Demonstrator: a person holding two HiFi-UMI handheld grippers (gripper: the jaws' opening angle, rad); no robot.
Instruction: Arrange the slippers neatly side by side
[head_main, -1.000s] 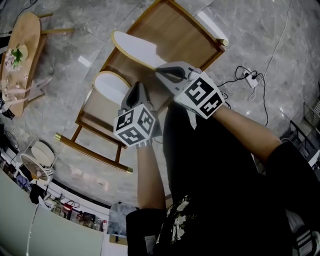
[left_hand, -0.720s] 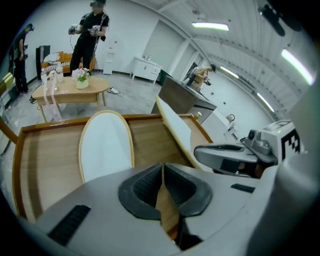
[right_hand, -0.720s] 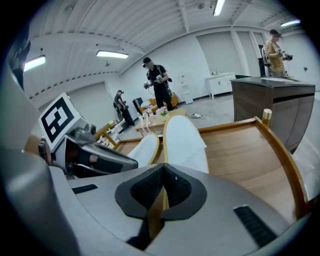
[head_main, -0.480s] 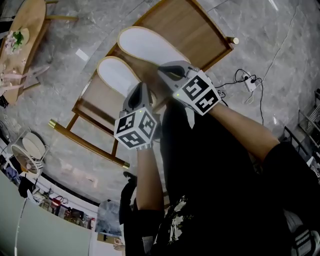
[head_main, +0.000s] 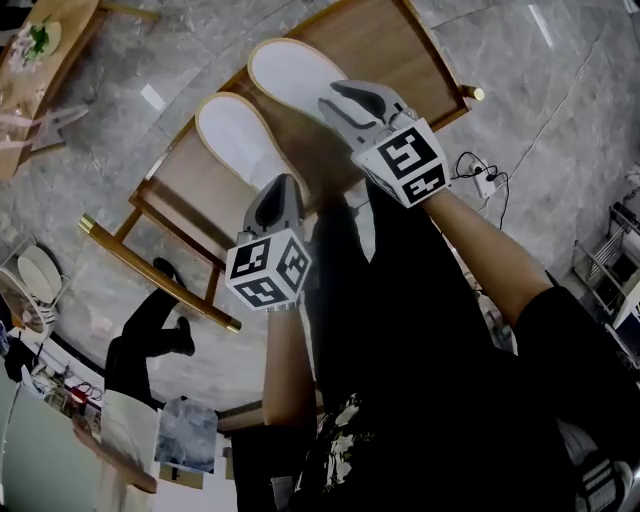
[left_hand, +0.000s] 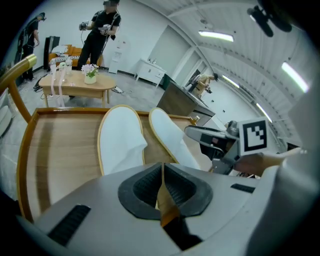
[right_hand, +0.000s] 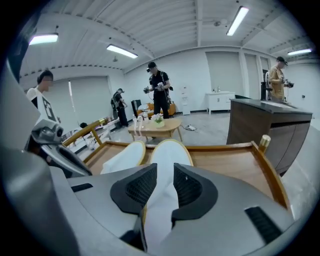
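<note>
While each gripper has a grip, I count two slippers and two grippers. Left slipper (head_main: 232, 135) and right slipper (head_main: 295, 75) are flat and white with a thin tan rim. They lie just beside each other, toes far, on the wooden worktop (head_main: 190, 195). Left gripper (left_hand: 162, 182): jaws pinched together on the left slipper's near tan edge. Right gripper (right_hand: 164, 187): clamped on the right slipper's near end, white fabric filling the gap.

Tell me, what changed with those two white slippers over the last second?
The right tongs turned the right slipper from tilted to flat and brought it closer, so it now lies beside the left slipper on the wooden tray. Nothing was let go: the left tongs keep hold of the left slipper, which barely shifted, and the right tongs still hold theirs.
</note>
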